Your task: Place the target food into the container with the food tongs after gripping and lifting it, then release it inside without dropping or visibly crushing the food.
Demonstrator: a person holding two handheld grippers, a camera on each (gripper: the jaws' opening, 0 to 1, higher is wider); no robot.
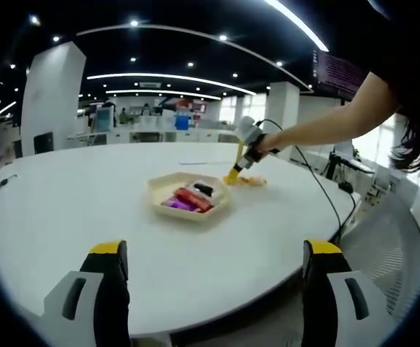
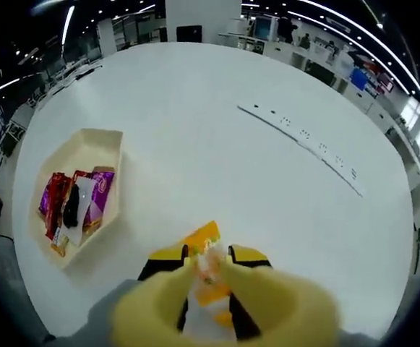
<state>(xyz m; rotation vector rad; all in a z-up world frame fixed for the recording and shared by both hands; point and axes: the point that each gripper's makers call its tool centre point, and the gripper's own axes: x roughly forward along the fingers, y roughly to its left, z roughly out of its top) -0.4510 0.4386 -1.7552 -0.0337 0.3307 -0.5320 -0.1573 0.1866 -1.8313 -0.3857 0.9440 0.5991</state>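
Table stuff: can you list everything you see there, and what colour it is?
Table: one, white, round, under everything.
Tray: one, cream, on the table.
Packets in tray: several, red, purple, black and white.
Orange packet: one, orange and white, on the table beside the tray, between the tong tips.
Tongs: one pair, yellow, held in the right gripper.
Power strip: one, white, long, across the table.
Cable: one, black, trailing over the table edge.
Left gripper: black jaws with yellow tips, wide apart.
Right gripper: in the person's hand.
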